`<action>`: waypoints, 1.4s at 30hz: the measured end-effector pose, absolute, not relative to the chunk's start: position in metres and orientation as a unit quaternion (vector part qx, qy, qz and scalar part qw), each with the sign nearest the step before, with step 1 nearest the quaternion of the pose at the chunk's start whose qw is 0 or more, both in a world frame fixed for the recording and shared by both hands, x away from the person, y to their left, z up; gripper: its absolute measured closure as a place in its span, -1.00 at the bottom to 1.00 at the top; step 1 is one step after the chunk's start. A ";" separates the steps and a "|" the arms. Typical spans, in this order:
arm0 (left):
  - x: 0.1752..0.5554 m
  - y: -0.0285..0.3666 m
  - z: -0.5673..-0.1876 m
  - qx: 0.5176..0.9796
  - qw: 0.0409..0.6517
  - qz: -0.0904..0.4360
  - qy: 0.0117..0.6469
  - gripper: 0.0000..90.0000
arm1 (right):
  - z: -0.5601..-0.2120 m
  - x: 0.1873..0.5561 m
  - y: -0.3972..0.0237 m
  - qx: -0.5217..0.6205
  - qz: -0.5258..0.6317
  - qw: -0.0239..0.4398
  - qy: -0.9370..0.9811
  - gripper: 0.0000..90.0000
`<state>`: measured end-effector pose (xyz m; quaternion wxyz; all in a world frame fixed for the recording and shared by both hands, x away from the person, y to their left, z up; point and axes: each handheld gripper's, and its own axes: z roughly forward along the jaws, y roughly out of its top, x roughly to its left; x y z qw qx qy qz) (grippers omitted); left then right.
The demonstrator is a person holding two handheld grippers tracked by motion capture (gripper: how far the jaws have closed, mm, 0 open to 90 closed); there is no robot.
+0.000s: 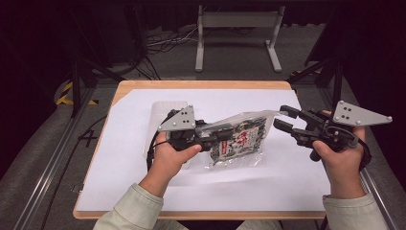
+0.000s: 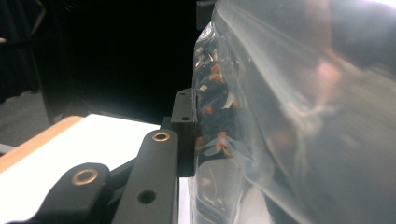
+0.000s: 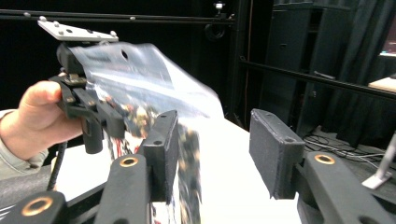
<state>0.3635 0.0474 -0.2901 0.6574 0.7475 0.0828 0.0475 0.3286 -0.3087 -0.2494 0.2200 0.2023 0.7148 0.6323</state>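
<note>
Above the bench [image 1: 143, 191], a clear snack bag [image 1: 239, 139] is clamped by the left hand-held gripper [image 1: 218, 136]. The right hand-held gripper [image 1: 282, 118] is seen half open at the top edge, gripping nothing. The bag is judged light, limp and slippery, best pinched at its flat sealed rim.

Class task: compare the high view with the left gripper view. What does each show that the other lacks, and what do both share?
High view alone: the whole wooden table, both hands, the right gripper open at the bag's edge, and a grey metal stand beyond.

Left gripper view alone: a close look at one black jaw pad pressed against the plastic.

Both: the clear plastic bag of dark snacks and the white sheet.
</note>
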 end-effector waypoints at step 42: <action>0.379 0.092 -0.244 0.712 0.667 0.139 0.170 0.63 | -0.331 0.347 -0.317 0.294 0.536 0.245 0.753 -0.11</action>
